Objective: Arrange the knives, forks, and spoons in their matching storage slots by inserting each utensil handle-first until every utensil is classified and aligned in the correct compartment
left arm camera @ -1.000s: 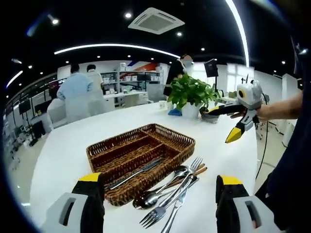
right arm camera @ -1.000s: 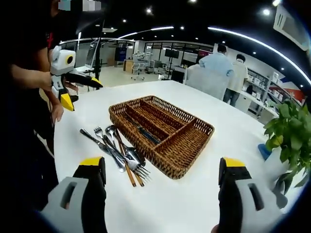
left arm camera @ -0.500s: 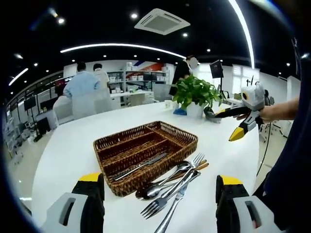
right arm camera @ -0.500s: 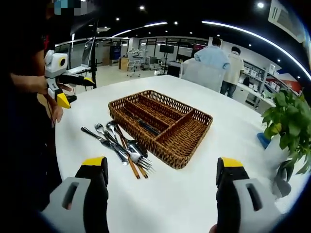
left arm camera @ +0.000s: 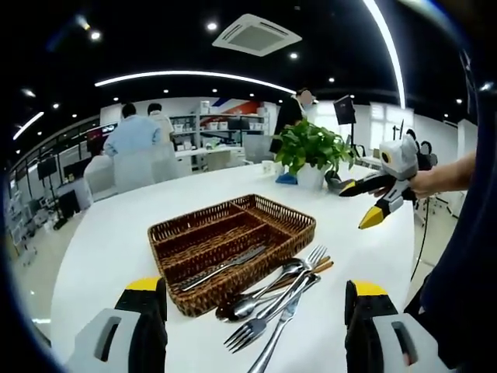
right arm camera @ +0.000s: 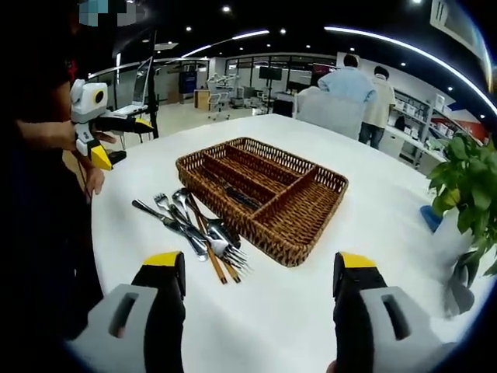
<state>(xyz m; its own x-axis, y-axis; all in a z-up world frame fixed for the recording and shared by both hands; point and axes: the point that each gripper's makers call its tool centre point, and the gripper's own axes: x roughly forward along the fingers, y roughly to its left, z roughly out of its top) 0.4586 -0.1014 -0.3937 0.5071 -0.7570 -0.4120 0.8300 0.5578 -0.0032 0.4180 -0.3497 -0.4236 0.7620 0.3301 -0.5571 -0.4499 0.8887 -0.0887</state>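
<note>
In the left gripper view we hold our left gripper [left arm camera: 247, 311] with jaws wide apart and empty, above the white table [left arm camera: 101, 241]. The wicker tray [left arm camera: 233, 241] holds one knife [left arm camera: 221, 266]; loose cutlery [left arm camera: 272, 299] lies just beside it.

In the right gripper view our right gripper [right arm camera: 252, 291] stands parted and empty, the pile between tray and table edge.

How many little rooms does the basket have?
4. The brown woven wicker basket has three long slots side by side, the middle one holding a silver knife, plus one wide compartment across the end nearer the green potted plant.
</note>
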